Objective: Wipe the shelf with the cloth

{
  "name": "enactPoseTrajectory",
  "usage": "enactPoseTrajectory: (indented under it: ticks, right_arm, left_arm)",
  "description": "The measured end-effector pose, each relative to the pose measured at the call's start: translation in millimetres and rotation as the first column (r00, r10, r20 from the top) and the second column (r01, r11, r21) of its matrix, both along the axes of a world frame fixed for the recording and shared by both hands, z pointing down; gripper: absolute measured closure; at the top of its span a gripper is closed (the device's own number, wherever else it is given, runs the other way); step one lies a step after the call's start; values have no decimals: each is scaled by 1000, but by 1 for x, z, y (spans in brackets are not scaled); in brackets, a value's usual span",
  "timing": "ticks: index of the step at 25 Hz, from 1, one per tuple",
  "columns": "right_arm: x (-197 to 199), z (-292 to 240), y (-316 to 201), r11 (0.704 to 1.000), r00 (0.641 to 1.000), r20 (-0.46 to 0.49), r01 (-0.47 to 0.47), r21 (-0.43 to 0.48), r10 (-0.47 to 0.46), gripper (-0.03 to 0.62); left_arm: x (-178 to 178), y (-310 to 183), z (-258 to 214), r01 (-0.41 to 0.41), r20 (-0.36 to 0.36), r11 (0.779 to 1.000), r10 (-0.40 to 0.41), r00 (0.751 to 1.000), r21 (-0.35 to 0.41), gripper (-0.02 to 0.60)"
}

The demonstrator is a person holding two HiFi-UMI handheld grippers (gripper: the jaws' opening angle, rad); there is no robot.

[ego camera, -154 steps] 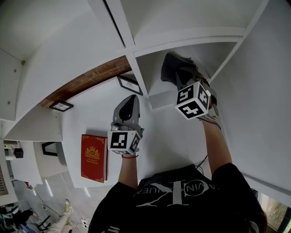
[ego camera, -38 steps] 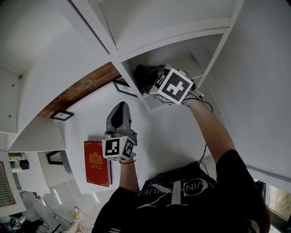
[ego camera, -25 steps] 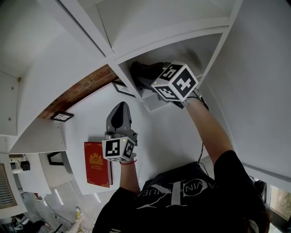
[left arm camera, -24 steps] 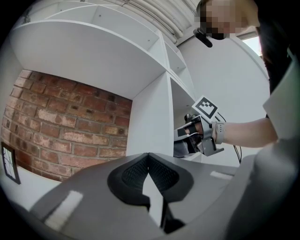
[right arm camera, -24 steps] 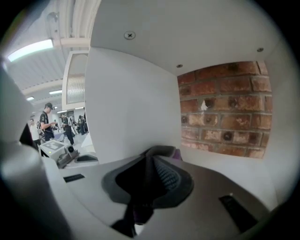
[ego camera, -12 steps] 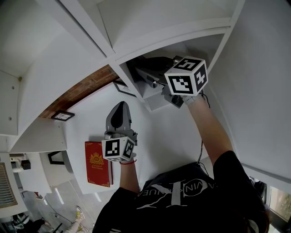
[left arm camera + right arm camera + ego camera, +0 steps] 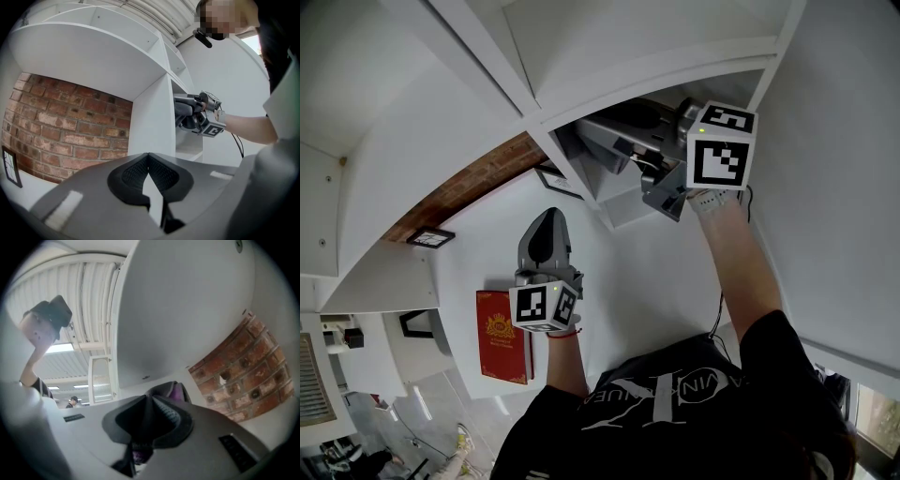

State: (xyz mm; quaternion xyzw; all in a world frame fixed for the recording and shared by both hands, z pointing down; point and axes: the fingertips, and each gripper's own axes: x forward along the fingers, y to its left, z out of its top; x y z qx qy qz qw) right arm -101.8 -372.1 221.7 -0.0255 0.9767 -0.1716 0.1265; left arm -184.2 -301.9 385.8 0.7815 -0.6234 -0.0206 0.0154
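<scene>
The cloth [image 7: 174, 391] is pinched in the right gripper [image 7: 150, 400], whose jaws are clamped on it, inside the shelf [image 7: 621, 208] compartment by its left wall. The left gripper [image 7: 149, 159], jaws together and empty, hangs over the counter [image 7: 478, 234] near 1 red book [image 7: 499, 330].

- White shelf [image 7: 623, 214], upper right: one open compartment, closed on its left by an upright divider [image 7: 574, 161].
- White table [image 7: 487, 267] below the shelf, met along its far edge by a brick wall [image 7: 464, 178].
- Red book [image 7: 499, 336], flat, near the table's front left corner.
- Small dark frame [image 7: 428, 237] at the table's far left corner, against the brick.
- Second frame [image 7: 560, 180] at the far edge, just beside the divider's foot.
</scene>
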Motion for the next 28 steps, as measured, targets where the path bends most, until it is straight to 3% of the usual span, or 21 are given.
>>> enactPoseTrajectory:
  ticks: [4,7,12,15,17,20,23,25,28]
  right_arm:
    - [10,-22,13,989,979,161,137,-60,-125,540]
    - [10,-25,15,987,973,185,151,-54,-139,540]
    - [-1,-8,8,996,994,72,89,-20,-87,540]
    - [-7,16,6,999,996,-75,50,13,-49,540]
    - [-12,41,4,999,978,-207,10,48,0,540]
    - [-18,87,5,989,896,-434,-37,140,95,540]
    - [-23,133,10,964,752,-631,-25,264,192,540]
    - [-25,151,12,938,674,-691,-8,346,261,540]
    - [-15,158,4,890,599,-708,-16,456,374,540]
  left_arm:
    - [-2,0,-1,3,3,1000,-3,1000,1,571]
    - [-3,0,-2,4,2,1000,-4,1000,2,571]
    - [-1,0,-3,-2,1,1000,2,1000,3,571]
    - [3,-2,-3,-9,8,1000,9,1000,4,571]
    - [6,-3,-3,-13,11,1000,13,1000,4,571]
    - [12,-4,-2,-24,12,1000,24,1000,2,571]
    - [15,-3,0,-28,7,1000,28,1000,-1,571]
    - [17,-3,0,-28,6,1000,28,1000,-1,571]
    - [17,-1,-2,-22,5,1000,22,1000,6,571]
